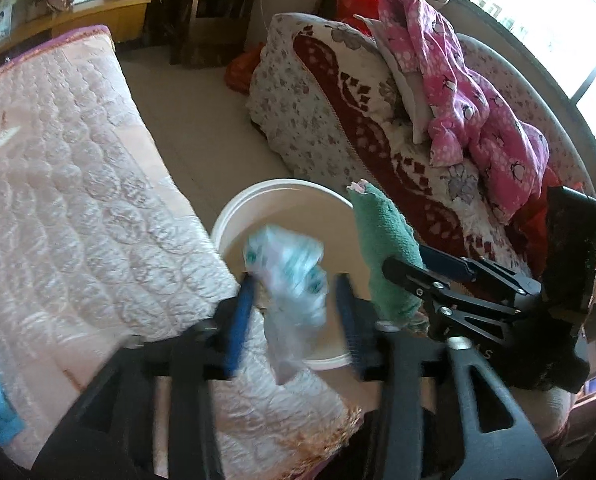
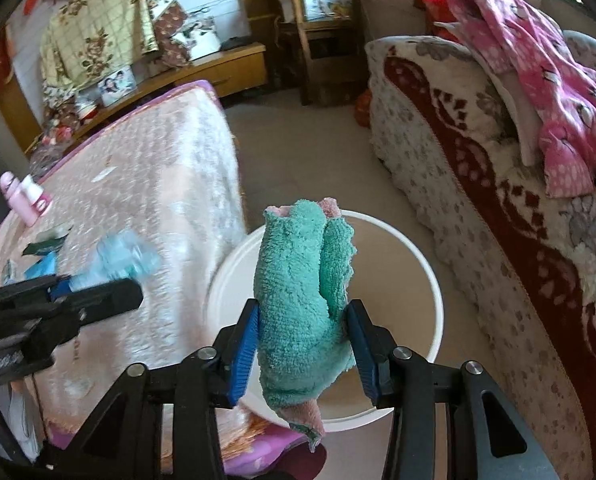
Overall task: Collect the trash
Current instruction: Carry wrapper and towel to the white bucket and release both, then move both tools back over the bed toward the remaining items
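Note:
A white bucket (image 1: pixel 258 196) stands on the floor between the table and the sofa; it also shows in the right wrist view (image 2: pixel 425 280). My left gripper (image 1: pixel 294 280) is open, and a clear plastic wrapper with green print (image 1: pixel 294 276), blurred, hangs between its fingers over the bucket's mouth. My right gripper (image 2: pixel 303 320) is shut on a folded green cloth (image 2: pixel 303 280) with pink backing, held above the bucket. The cloth (image 1: pixel 381 248) and right gripper show at right in the left wrist view. The left gripper (image 2: pixel 98 296) and wrapper (image 2: pixel 122 258) show at left in the right wrist view.
A table with a pink quilted cover (image 2: pixel 146 184) is at left, with a pink bottle (image 2: pixel 16 196) and small scraps (image 2: pixel 44 240). A patterned sofa (image 2: pixel 497 208) with pink clothing (image 2: pixel 557 92) is at right. Wooden furniture (image 2: pixel 317 32) stands at the back.

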Available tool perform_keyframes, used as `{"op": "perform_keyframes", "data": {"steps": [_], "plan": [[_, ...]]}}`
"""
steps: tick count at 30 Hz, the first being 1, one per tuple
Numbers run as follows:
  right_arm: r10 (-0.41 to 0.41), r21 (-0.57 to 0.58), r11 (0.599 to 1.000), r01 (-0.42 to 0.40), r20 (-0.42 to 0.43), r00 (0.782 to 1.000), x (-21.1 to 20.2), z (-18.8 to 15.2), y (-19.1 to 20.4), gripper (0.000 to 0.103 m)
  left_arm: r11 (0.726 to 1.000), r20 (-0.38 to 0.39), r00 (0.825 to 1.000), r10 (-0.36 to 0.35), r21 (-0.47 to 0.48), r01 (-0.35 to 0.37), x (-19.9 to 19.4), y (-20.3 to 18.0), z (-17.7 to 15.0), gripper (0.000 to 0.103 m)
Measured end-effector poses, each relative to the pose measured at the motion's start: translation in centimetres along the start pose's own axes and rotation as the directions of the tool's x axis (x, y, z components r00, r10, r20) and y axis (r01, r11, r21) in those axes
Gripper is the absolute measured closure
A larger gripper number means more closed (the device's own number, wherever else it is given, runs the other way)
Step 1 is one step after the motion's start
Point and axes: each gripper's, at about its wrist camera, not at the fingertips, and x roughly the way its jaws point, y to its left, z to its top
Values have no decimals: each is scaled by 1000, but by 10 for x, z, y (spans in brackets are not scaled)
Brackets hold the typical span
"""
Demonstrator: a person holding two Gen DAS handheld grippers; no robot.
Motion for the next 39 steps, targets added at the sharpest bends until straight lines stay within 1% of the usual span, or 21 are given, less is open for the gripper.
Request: {"op": "perform_keyframes", "data": {"steps": [1,5,8,11,16,22,23,25,27,31,35,36,39], "plan": [[-6,4,1000,6,0,1000,2,0,-2,55,1000,0,1000,-2,-5,2,2,1,0,43],[-29,16,999,29,-8,1000,10,-2,-6,55,1000,-7,1000,11,-12,-11,4,4,-1,43],[-16,15,1000,17,-22,1000,13,-4,-4,54,1000,-4,1000,25,-14,-25,-1,9,-3,43],[-8,10,1000,8,-29,1000,13,-7,0,54,998,12,998,55,-17,-54,-9,13,-5,43],[2,-8,1000,-2,-26,1000,6,-6,12,54,995,32,995,99,-17,-99,-22,19,-12,43],[15,-37,999,-15,6,1000,-13,-1,30,53,989,51,988,145,-34,-143,-41,29,-21,43],[19,-43,999,-19,12,1000,-16,0,34,52,988,56,986,155,-37,-153,-45,31,-22,43],[27,-60,998,-25,22,999,-23,2,45,42,984,69,981,179,-40,-176,-55,36,-27,43],[32,-79,996,-29,38,999,-29,3,56,39,980,81,977,198,-37,-195,-62,38,-30,43],[56,-112,992,-49,63,996,-40,7,80,39,970,120,962,244,-36,-242,-83,48,-35,43],[85,-134,988,-74,79,993,-47,9,101,37,964,149,952,266,-62,-259,-103,59,-41,43],[93,-139,987,-81,81,992,-49,9,108,36,961,160,947,277,-70,-269,-111,63,-43,43],[114,-161,982,-99,83,990,-51,10,127,35,951,180,934,309,-82,-299,-126,70,-49,43]]}}
